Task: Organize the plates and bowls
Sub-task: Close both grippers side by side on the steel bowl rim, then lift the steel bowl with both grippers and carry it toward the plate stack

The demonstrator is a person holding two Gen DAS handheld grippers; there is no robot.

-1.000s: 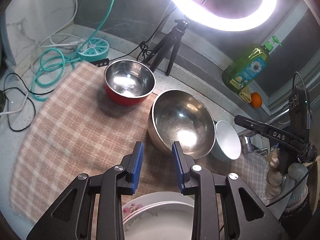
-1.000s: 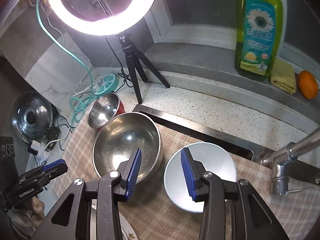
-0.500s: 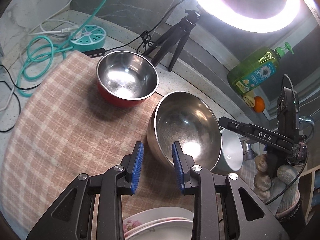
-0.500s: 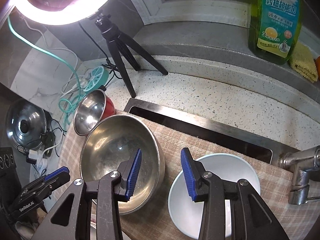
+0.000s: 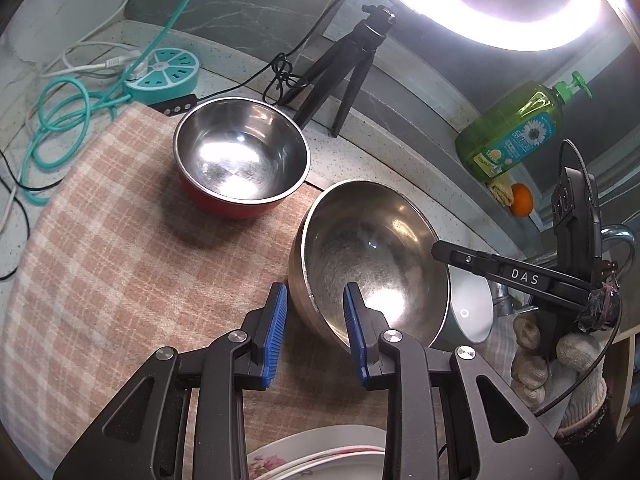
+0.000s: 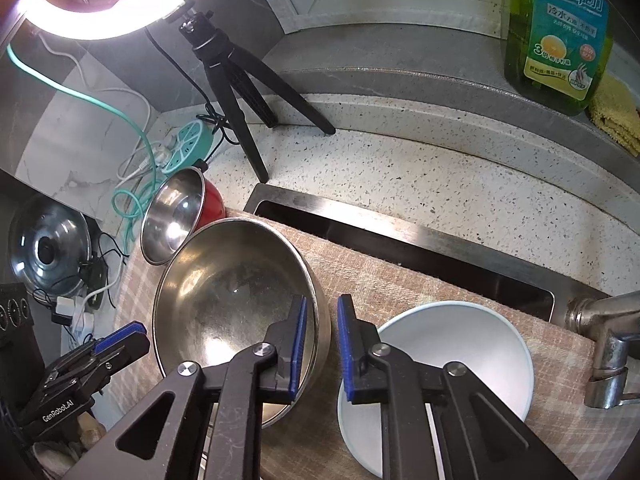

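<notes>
Closing on the big steel bowl's [image 6: 236, 304] rim, the right claw [image 6: 322, 344] pinches it; left claw [image 5: 314, 336] straddles the near rim, apart; lifting likely comes next.

Bowls and plates set out on a cloth beside the sink.

The large steel bowl [image 6: 236, 308] stands mid-cloth [image 5: 120, 248]. The smaller bowl [image 5: 242, 156] sits behind it to the left, apart; the pale bowl [image 6: 452, 356] stands just beside it on the right. Stacked plates [image 5: 320, 458] lie at the near edge. The tripod [image 6: 236, 84] stands on the counter [image 6: 400, 176] behind; the soap bottle [image 6: 556, 28] is on the rear ledge.
</notes>
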